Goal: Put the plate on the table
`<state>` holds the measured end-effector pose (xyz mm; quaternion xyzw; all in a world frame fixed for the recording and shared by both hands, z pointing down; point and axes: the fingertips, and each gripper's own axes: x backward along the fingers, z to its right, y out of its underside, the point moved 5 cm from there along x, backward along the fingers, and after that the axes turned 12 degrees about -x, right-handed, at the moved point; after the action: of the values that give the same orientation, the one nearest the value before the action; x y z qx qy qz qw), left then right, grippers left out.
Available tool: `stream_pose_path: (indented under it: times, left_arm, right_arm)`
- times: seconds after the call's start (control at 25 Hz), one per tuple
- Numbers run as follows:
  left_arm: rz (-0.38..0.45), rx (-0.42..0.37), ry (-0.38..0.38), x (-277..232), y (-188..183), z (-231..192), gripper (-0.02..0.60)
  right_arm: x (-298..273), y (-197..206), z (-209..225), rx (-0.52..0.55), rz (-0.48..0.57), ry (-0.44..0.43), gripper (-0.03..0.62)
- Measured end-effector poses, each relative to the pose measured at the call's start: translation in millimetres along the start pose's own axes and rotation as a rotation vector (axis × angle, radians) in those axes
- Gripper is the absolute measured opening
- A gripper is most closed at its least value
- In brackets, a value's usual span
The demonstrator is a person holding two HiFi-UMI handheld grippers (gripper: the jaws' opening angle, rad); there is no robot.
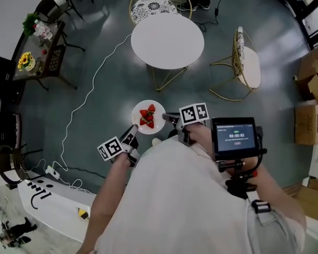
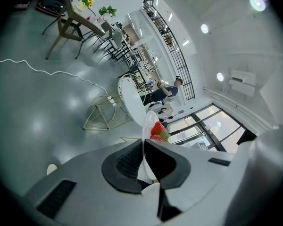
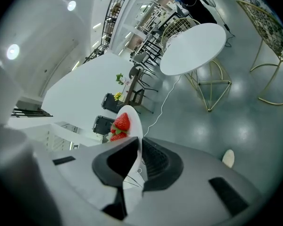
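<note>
White round plate [image 1: 138,110], rim between ribbed black fingers [image 2: 126,162]

1. A café-style lounge, this was: a round white table [image 1: 167,40] stood upper centre, with gold wire chairs [image 1: 246,62] beside it on a glossy floor.
2. Sunflowers [image 1: 25,61] sat on a dark side table [image 1: 53,54], upper left.
3. The left gripper view caught a balcony railing [image 2: 172,46] and ceiling spotlights [image 2: 205,28] up top.
4. Cardboard boxes [image 1: 311,123] were stacked at the right edge.
</note>
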<state>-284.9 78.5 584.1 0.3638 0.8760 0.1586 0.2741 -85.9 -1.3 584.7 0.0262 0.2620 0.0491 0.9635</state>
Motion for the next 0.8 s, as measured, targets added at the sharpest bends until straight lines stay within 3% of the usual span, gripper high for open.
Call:
stream_pose_path:
  times: [0.72, 0.8]
  left_arm:
    - [-0.014, -0.028, -0.043, 4, 1, 5, 0.023]
    - [-0.027, -0.031, -0.051, -11, -10, 0, 0.023]
  right_arm:
    - [0, 7, 3, -0.018, 0.001, -0.043, 0.032]
    - [-4, -10, 9, -0.027, 0.001, -0.047, 0.032]
